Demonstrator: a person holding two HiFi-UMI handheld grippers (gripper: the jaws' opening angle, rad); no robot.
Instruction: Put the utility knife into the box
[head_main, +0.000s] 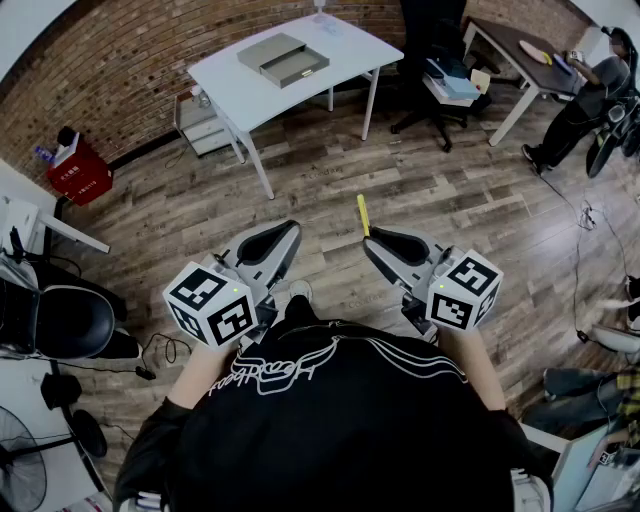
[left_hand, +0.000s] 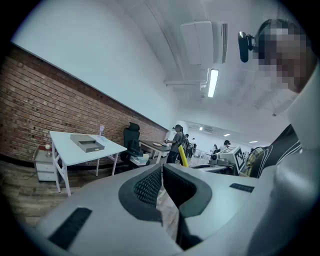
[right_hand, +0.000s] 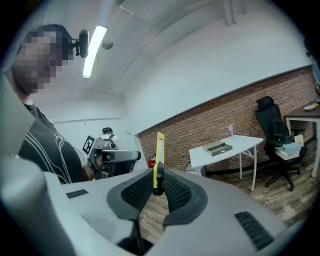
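Note:
My right gripper (head_main: 376, 240) (right_hand: 159, 187) is shut on a yellow utility knife (head_main: 363, 215) (right_hand: 159, 160), which stands up out of the pads with its black end between them. My left gripper (head_main: 282, 234) (left_hand: 161, 172) is shut with nothing in it. Both are held close to the person's body, above the wooden floor. The grey box (head_main: 283, 58) (left_hand: 87, 143) (right_hand: 218, 148) lies open on the white table (head_main: 345, 45) (right_hand: 240, 144) some way ahead, against the brick wall. In the left gripper view the knife (left_hand: 182, 155) shows off to the right.
A black office chair (head_main: 430, 60) stands right of the table and a small drawer unit (head_main: 205, 125) sits left under it. A red bin (head_main: 80, 172) stands at the wall. A person (head_main: 585, 100) sits at a dark desk (head_main: 520, 45), far right. Cables lie on the floor.

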